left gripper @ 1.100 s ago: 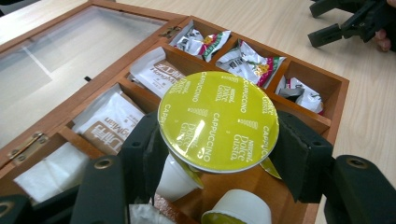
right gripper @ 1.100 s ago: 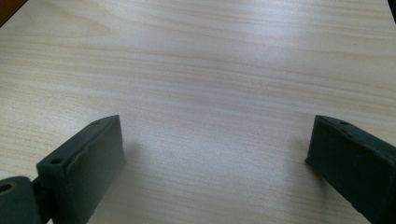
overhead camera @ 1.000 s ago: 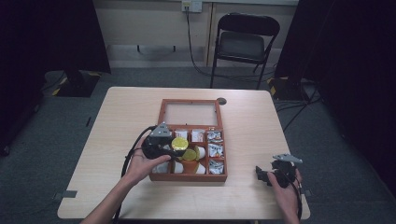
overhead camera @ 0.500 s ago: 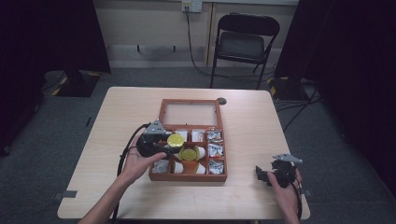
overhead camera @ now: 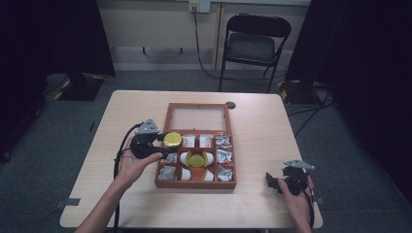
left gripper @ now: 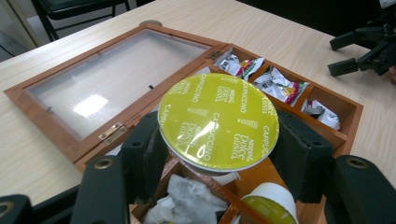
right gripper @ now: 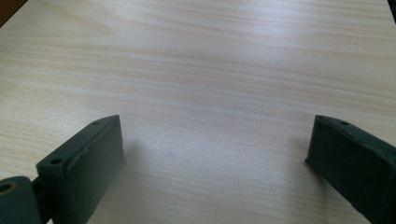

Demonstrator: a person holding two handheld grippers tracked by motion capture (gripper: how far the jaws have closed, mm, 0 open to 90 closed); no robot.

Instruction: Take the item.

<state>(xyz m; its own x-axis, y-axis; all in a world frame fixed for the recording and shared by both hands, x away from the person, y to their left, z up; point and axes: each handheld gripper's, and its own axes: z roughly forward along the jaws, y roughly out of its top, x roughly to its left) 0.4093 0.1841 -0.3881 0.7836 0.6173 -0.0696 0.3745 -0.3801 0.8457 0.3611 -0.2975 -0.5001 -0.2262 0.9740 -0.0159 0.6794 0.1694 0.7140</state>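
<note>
**Capsule lifted out to the box's left edge**

Since a second ago, my left hand has carried the capsule up and leftward, off the middle compartments to the upper-left corner of the tray part of the wooden box (overhead camera: 195, 185). My right hand has kept its place.

Now my left tongs (overhead camera: 167, 141) are clamped on the yellow-lidded capsule (overhead camera: 172, 140), one black jaw pressing each side of its rim. In the left gripper view the capsule (left gripper: 218, 121) sits level between the jaws with its lid facing up, printed lettering readable, above the box's near-left compartments. My left forearm comes in from the bottom of the high view, angled up and to the right; my left hand (overhead camera: 133, 160) cups the tongs' body from below, and they point to the right, roughly level, toward the box. Their cable loops down along my wrist.

A second yellow-lidded capsule (overhead camera: 196, 159) remains in the middle of the box, with small foil sachets (overhead camera: 223, 156) in the right-hand compartments. The glass lid (overhead camera: 197, 118) lies open flat on the table (overhead camera: 272, 126) behind the tray.

My right hand (overhead camera: 294, 191) rests near the table's front right corner, well apart from the box, wrist low. My right tongs (overhead camera: 273, 182) point left and stand wide open with nothing between them, bare tabletop under the jaws in the right gripper view.
</note>
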